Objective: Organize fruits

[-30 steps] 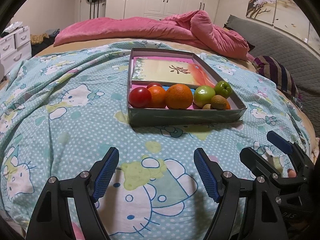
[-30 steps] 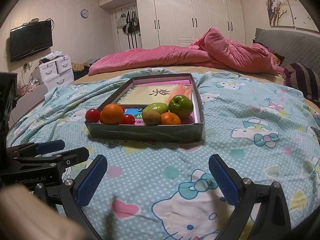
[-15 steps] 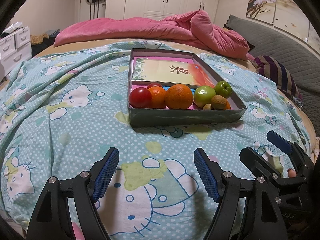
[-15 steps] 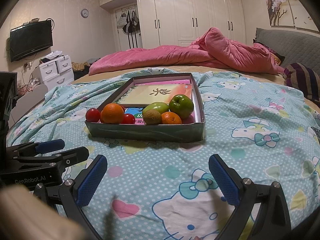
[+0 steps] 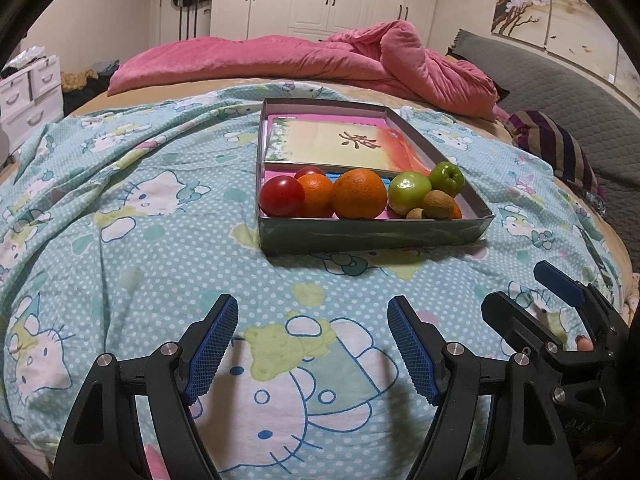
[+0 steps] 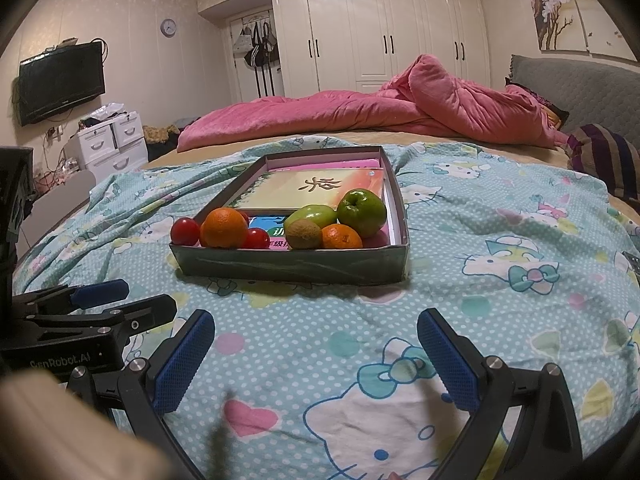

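A grey shallow box [image 5: 372,234] [image 6: 292,268] lies on the bed with fruit along its near end: red tomatoes [image 5: 281,196], oranges [image 5: 357,199], green apples [image 5: 410,193] [image 6: 361,213] and a kiwi [image 6: 304,233]. A picture book [image 5: 340,146] lies behind them in the box. My left gripper [image 5: 312,350] is open and empty, low over the sheet short of the box. My right gripper [image 6: 316,360] is open and empty too, beside it; it also shows in the left wrist view [image 5: 532,300].
The bed has a blue cartoon-cat sheet [image 5: 140,240]. A pink duvet [image 5: 320,60] is bunched at the far side. A striped cushion [image 5: 560,148] and a grey headboard [image 5: 560,68] stand at right. White drawers [image 6: 112,140] stand at left.
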Demonstrator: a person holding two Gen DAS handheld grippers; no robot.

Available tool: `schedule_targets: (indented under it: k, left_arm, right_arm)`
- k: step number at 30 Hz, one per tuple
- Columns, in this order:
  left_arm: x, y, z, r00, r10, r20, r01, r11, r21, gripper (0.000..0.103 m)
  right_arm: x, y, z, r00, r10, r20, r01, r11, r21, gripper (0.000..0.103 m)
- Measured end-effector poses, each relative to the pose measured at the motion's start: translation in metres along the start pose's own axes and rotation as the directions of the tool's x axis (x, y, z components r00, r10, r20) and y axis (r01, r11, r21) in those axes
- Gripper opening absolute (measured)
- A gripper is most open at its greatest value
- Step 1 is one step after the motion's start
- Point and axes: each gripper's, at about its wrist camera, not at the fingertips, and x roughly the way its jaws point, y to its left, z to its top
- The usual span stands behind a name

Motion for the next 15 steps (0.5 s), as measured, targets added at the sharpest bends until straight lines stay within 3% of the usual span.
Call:
schedule_targets:
  k: [10,15]
  left_arm:
    - [-0.003,0.000,0.002,1.000,-0.019,0.005,0.019,1.000,0.001,0.078]
    - [0.002,0.026,0.015,1.000,-0.024,-0.005,0.024,0.995,-0.095,0.078]
  right_arm:
    - [0.000,-0.013,0.004,1.000,-0.017,0.001,0.017,0.999,0.038,0.102]
    - [0.003,-0.050,0.017,0.999,-0.033,-0.008,0.034,0.989,0.147,0.102]
